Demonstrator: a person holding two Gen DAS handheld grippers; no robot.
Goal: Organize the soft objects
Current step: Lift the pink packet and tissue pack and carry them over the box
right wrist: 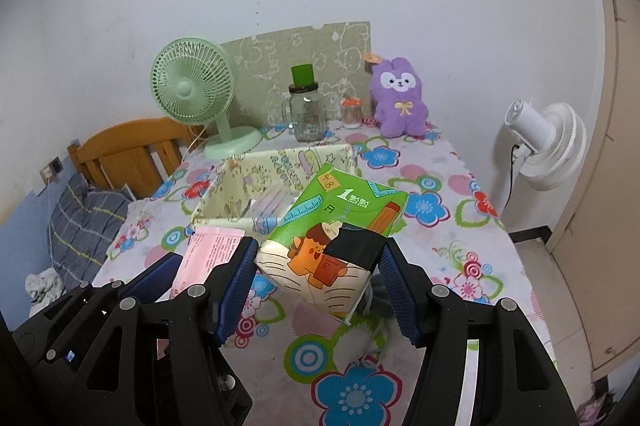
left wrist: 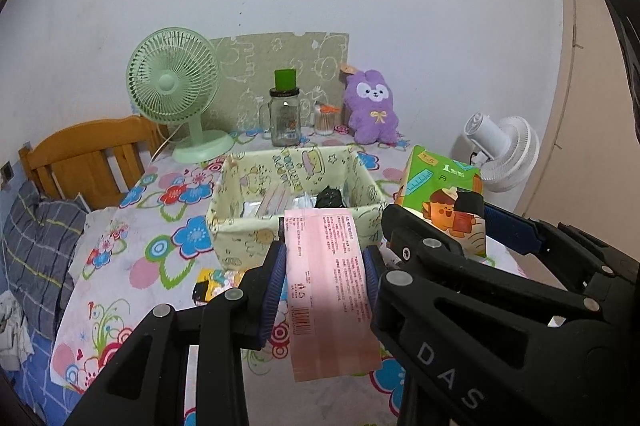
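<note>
My left gripper is shut on a pink soft packet, held above the table just in front of a pale yellow fabric storage box. My right gripper is shut on a green tissue pack with a cartoon print, held to the right of the box. The green pack also shows in the left wrist view, and the pink packet in the right wrist view. The box holds several packets and a black item.
A floral tablecloth covers the table. At the back stand a green fan, a glass jar with green lid, a small jar and a purple plush. A white fan stands right; a wooden headboard left.
</note>
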